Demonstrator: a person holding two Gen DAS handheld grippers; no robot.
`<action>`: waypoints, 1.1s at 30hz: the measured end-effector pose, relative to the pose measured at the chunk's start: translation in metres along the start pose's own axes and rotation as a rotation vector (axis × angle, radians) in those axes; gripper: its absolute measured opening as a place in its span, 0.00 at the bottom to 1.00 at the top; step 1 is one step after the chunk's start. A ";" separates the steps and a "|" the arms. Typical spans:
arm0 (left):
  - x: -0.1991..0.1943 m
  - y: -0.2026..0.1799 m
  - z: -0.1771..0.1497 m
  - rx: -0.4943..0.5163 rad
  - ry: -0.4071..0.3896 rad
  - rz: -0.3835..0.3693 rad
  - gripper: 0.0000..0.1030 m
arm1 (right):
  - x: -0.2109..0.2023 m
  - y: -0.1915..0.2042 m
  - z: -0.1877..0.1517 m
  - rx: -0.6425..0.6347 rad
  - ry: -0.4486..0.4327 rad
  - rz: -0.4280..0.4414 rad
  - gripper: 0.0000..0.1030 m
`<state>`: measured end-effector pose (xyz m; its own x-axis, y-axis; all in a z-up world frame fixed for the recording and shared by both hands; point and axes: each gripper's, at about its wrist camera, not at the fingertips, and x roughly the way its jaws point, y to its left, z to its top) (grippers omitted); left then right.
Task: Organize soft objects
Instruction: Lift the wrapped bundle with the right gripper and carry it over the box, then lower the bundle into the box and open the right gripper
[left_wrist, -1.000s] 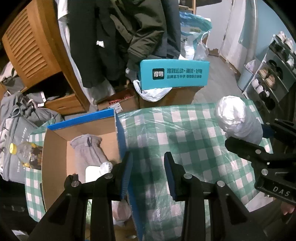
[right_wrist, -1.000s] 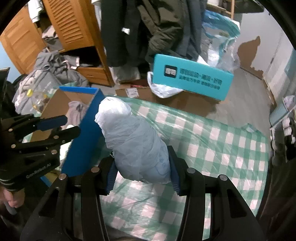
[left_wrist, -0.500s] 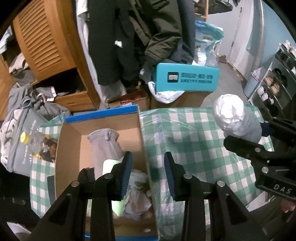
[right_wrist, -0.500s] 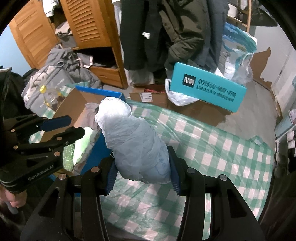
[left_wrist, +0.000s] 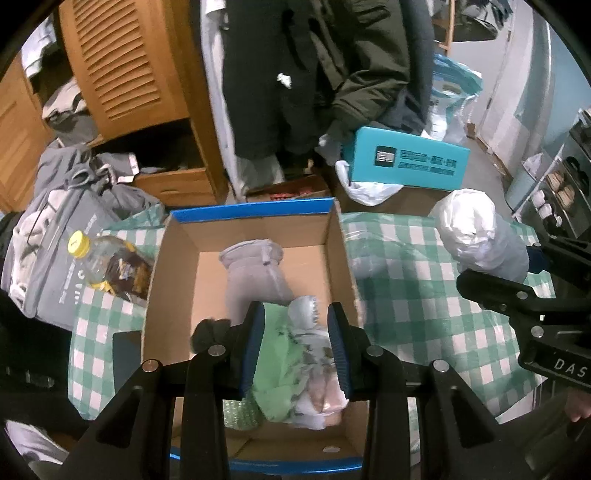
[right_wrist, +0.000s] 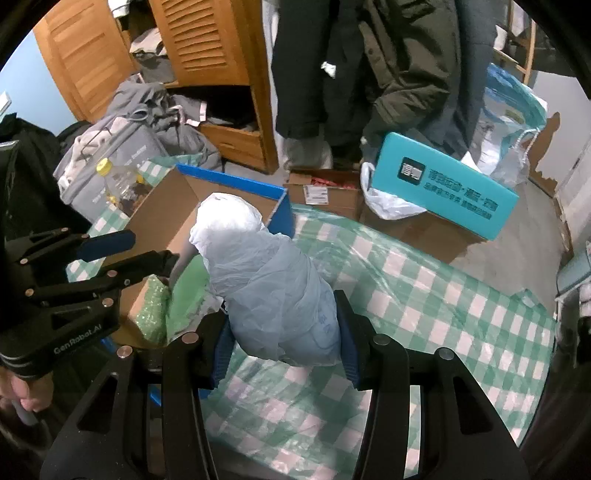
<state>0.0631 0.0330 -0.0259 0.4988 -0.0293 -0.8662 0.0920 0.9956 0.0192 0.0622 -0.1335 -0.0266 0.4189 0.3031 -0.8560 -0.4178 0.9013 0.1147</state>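
Note:
An open cardboard box with blue rims (left_wrist: 255, 212) stands on the green checked tablecloth (left_wrist: 424, 306). In it lie a grey garment (left_wrist: 255, 273), a green item (left_wrist: 280, 354), a black item (left_wrist: 208, 332) and pale crumpled pieces. My left gripper (left_wrist: 295, 343) hangs open and empty over the box. My right gripper (right_wrist: 284, 332) is shut on a bundle wrapped in pale plastic (right_wrist: 266, 273), held above the cloth to the right of the box (right_wrist: 162, 218). The bundle also shows in the left wrist view (left_wrist: 476, 236).
A bottle with a yellow cap (left_wrist: 107, 262) lies left of the box beside a grey bag (left_wrist: 55, 240). A teal carton (left_wrist: 406, 162) rests on a brown box behind the table. Dark coats (left_wrist: 314, 74) and a wooden wardrobe (left_wrist: 129, 66) stand behind.
My left gripper has moved left from over the cloth to over the box. My right gripper has carried the bundle a little closer to the box, still gripping it.

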 end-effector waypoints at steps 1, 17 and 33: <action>0.000 0.003 -0.001 -0.004 0.000 0.001 0.35 | 0.002 0.004 0.002 -0.004 0.003 0.005 0.47; 0.010 0.053 -0.016 -0.073 0.027 0.046 0.35 | 0.028 0.048 0.018 -0.065 0.038 0.029 0.47; 0.013 0.076 -0.024 -0.106 0.048 0.070 0.35 | 0.052 0.079 0.027 -0.098 0.080 0.054 0.47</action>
<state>0.0561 0.1109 -0.0478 0.4589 0.0420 -0.8875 -0.0347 0.9990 0.0293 0.0728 -0.0382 -0.0487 0.3294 0.3209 -0.8880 -0.5164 0.8486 0.1151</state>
